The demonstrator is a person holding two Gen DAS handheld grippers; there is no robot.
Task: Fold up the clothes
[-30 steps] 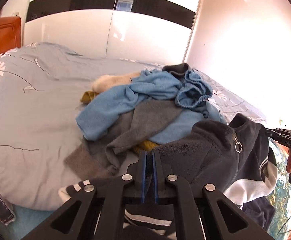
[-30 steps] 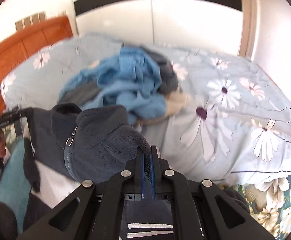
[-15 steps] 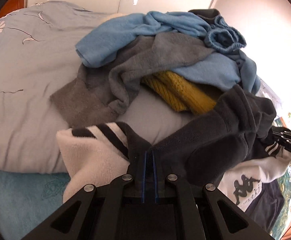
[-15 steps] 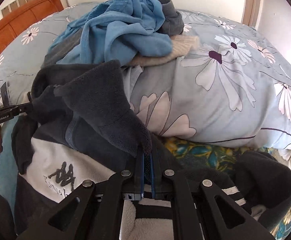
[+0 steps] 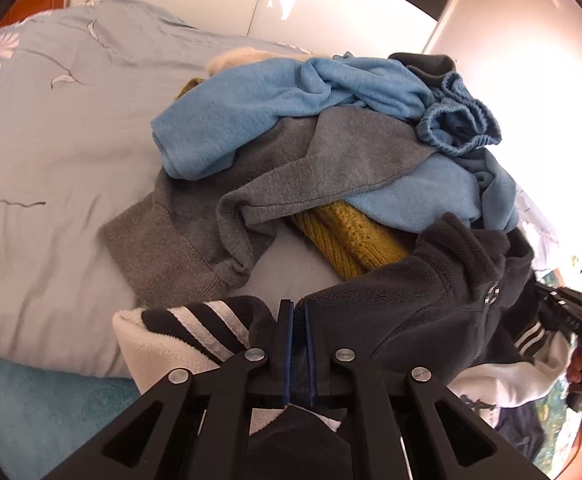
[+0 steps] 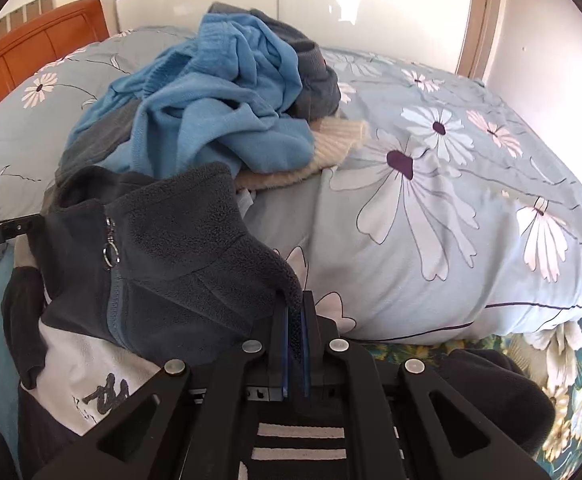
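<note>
I am holding a dark fleece jacket (image 5: 411, 300) at the bed's edge.
My left gripper (image 5: 298, 316) and right gripper (image 6: 298, 308) are both pinching it with closed jaws, near the clothes pile (image 6: 227, 100) on the flowery bed (image 6: 431, 220).

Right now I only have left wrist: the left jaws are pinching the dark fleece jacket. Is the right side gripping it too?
Observer: Yes. In the right wrist view the right gripper has its jaws shut on a fold of the fleece jacket, just right of the zip.
Operator: Any bed space on that side to lay it flat?
Observer: Looks like it. To the right of the clothes pile, the flowered quilt shows no garments on it out to the bed edge.
</note>
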